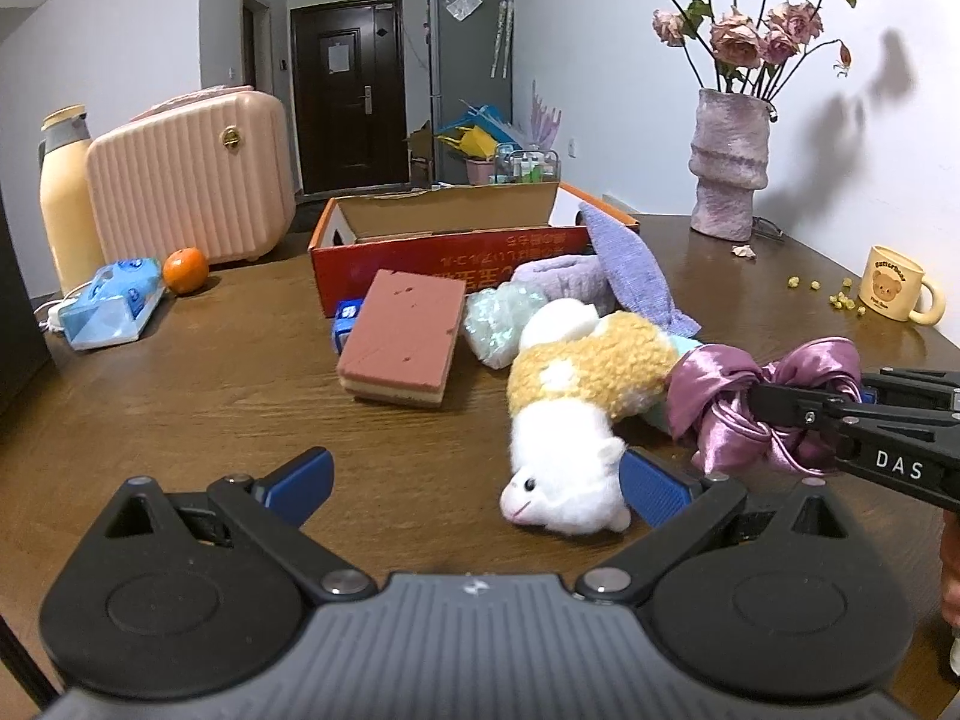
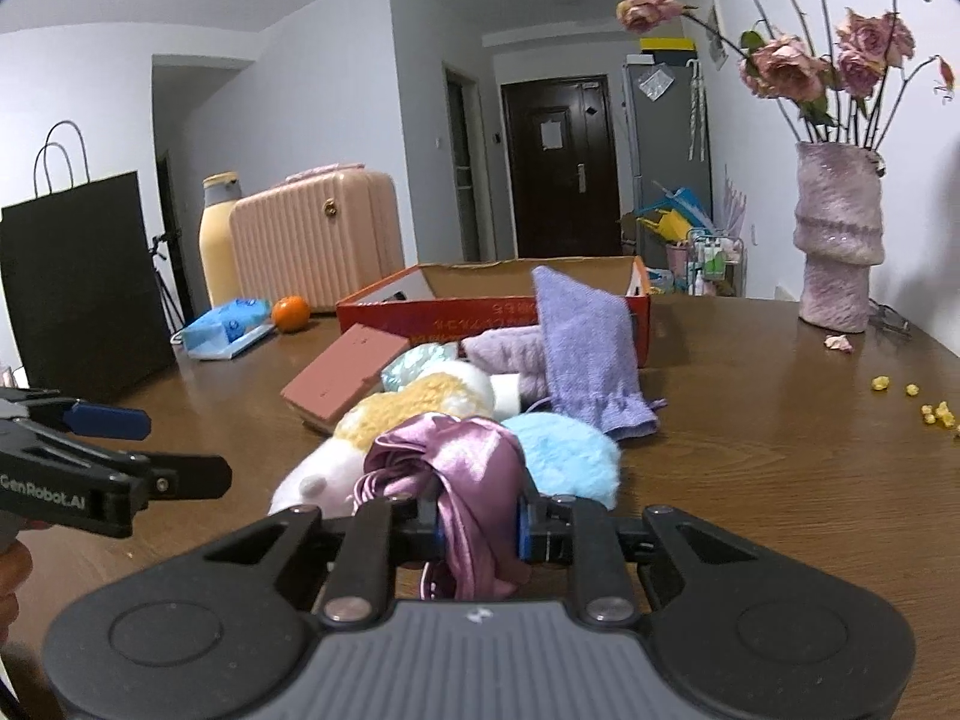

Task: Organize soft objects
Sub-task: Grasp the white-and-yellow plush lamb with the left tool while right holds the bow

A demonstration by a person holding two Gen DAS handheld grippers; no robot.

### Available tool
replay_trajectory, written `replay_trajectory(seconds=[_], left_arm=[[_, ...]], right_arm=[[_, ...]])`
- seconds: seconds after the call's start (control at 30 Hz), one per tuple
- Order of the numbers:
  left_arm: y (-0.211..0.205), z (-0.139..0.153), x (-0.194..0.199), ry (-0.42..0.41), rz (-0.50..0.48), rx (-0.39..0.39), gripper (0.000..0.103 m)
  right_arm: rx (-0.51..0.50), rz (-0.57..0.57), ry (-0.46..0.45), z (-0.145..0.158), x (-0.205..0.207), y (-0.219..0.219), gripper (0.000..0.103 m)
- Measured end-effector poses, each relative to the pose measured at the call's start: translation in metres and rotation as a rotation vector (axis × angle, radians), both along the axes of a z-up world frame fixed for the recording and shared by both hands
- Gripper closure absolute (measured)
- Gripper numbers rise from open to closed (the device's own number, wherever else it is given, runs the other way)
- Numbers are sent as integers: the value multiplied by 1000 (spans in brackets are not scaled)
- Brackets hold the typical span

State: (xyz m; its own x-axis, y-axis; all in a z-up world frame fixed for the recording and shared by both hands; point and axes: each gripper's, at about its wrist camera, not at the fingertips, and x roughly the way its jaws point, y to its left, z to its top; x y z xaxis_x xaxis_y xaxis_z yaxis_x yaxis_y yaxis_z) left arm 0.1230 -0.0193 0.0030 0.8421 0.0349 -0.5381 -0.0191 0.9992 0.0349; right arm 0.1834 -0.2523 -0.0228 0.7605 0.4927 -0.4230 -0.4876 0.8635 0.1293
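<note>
Right wrist view: the scrunchie (image 2: 447,468) sits pinched between the closed jaws of the right gripper (image 2: 480,531), at the near edge of the soft pile, against the plush (image 2: 420,405) and the blue puff (image 2: 567,456). Lift straight up so its loose folds clear them, then carry it over the box (image 2: 480,306) wall. The left gripper (image 1: 474,480) hangs open and empty by the plush's head; keep it aside.
</note>
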Motion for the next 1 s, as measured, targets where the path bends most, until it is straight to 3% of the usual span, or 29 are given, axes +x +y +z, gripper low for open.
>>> replay_trajectory(seconds=[0.47,1.0], left_arm=[[-27,2,31,33,-52,17,0],[-43,-19,74,122,-70,-4,0]], right_arm=[[48,-75,-39,3,4,-30,84],[83,-158,-45,3,14,-56,83]])
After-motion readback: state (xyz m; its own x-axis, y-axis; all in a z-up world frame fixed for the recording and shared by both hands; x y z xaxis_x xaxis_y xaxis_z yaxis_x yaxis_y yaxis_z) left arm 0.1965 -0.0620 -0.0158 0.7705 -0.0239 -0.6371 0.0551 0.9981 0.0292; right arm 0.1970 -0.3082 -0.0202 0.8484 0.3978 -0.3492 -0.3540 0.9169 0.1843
